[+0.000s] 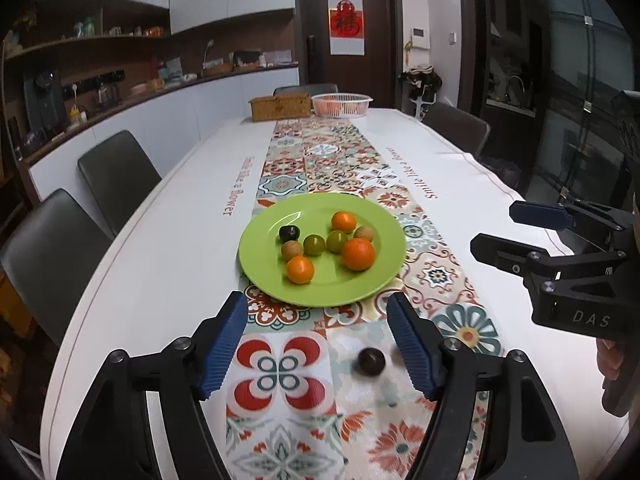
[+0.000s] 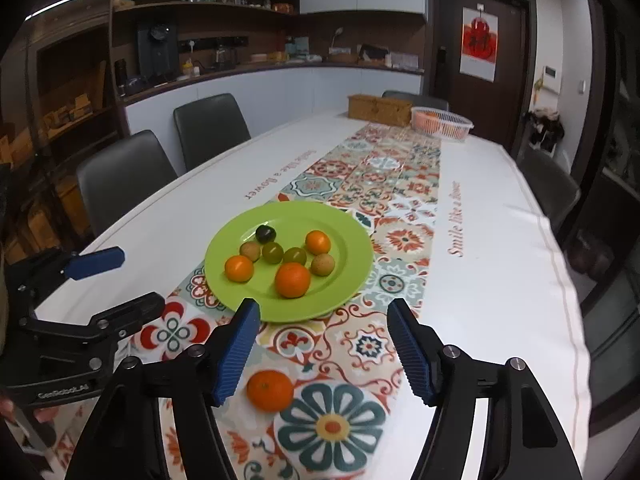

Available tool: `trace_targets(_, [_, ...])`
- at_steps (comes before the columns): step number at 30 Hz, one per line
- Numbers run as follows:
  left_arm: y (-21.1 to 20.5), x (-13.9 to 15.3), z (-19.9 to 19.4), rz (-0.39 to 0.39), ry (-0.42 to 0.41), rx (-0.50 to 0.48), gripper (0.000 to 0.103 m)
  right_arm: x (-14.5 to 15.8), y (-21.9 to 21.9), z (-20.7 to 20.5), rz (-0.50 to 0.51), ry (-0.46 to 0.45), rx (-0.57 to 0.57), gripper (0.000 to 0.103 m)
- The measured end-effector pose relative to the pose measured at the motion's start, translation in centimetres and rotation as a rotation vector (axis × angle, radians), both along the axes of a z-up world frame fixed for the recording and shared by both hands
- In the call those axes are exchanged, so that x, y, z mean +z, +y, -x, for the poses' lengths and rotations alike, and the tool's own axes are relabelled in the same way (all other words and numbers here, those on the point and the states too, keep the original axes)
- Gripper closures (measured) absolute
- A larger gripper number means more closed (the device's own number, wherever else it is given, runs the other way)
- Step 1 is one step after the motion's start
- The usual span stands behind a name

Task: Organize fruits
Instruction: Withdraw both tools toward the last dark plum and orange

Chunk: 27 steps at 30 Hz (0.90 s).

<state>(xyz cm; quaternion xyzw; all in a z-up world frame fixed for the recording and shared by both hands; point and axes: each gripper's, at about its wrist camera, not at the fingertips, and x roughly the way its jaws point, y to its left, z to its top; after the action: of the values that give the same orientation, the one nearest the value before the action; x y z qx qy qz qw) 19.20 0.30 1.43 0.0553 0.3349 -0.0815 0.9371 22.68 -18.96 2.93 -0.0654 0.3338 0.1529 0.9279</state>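
Fruits lie in two places: loose on the runner (image 2: 360, 208) and gathered on the plate (image 1: 260, 256). Left gripper (image 1: 316, 344) stands spread and empty, a dark plum (image 1: 371, 361) on the cloth between its fingers, touching neither. Right gripper (image 2: 322, 354) is likewise released, an orange (image 2: 270, 390) lying free between its pads. Beyond both, the green plate holds three oranges, two green fruits, two brown ones and a dark one. A basket (image 1: 341, 104) and box (image 1: 280, 107) sit far off.

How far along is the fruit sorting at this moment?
Eight fruits sit on the green plate. Nothing is in hand: left gripper and right gripper have open, empty jaws. A dark fruit and an orange lie on the runner; which way fruit is going is unclear.
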Motion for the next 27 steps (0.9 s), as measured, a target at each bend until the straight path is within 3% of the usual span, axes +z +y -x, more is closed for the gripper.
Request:
trace_targets(6, [-0.3, 0.2, 2.4, -0.026, -0.033, 0.016, 0.020, 0.1, -0.4, 3.1, 0.019, -0.023, -0.003, 0.035])
trace_targets(13, [-0.2, -0.4, 3.8, -0.049, -0.061, 0.024, 0.020, -0.8, -0.3, 5.1, 0.068, -0.029, 0.004, 0.035])
trace_targets(22, [-0.2, -2.4, 3.7, -0.057, -0.026, -0.048, 0.020, -2.3, 0.4, 5.7, 0.116, -0.038, 0.043, 0.035])
trace_targets(27, [-0.4, -3.7, 3.2, -0.103, -0.024, -0.133, 0.021, -3.8, 1.1, 5.4, 0.127, -0.015, 0.091, 0.035])
